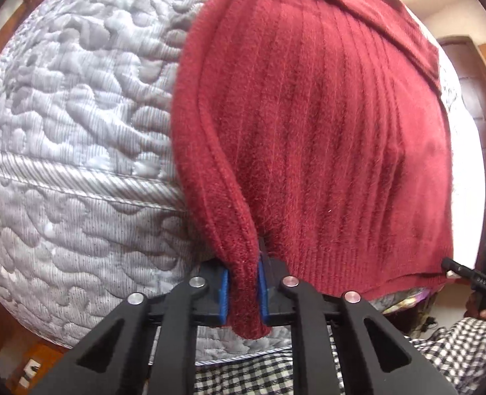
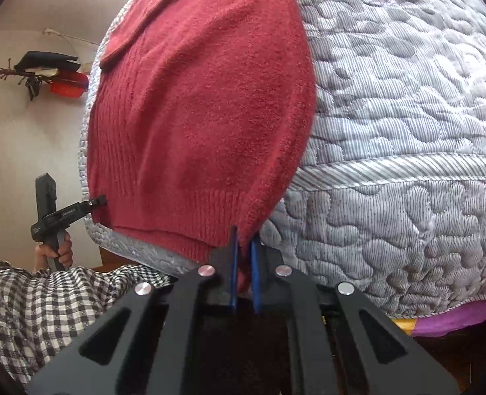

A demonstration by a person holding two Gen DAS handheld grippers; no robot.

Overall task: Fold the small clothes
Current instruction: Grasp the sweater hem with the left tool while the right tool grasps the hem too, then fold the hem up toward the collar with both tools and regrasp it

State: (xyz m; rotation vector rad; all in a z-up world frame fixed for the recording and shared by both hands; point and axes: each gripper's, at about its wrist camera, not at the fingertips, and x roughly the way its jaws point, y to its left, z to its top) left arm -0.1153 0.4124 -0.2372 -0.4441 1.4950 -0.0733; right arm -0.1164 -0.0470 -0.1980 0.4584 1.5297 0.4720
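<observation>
A dark red ribbed knit sweater (image 1: 325, 138) lies spread over the near edge of a grey quilted mattress (image 1: 71, 125). My left gripper (image 1: 244, 283) is shut on the sweater's lower left hem corner, the knit bunched between its blue pads. In the right wrist view the same sweater (image 2: 203, 105) covers the mattress (image 2: 407, 138), and my right gripper (image 2: 244, 263) is shut on the lower right hem corner. Each gripper shows in the other's view: the right gripper (image 1: 453, 268) at the hem's far end, the left gripper (image 2: 99, 201) likewise. A sleeve lies folded across the sweater's top.
A person's hand (image 2: 57, 251) and a black-and-white checked garment (image 2: 45, 302) sit below the mattress edge. A purple sheet (image 2: 456, 319) peeks out under the mattress. Dark wooden furniture (image 1: 473, 98) stands at the far right; items hang on the wall (image 2: 45, 72).
</observation>
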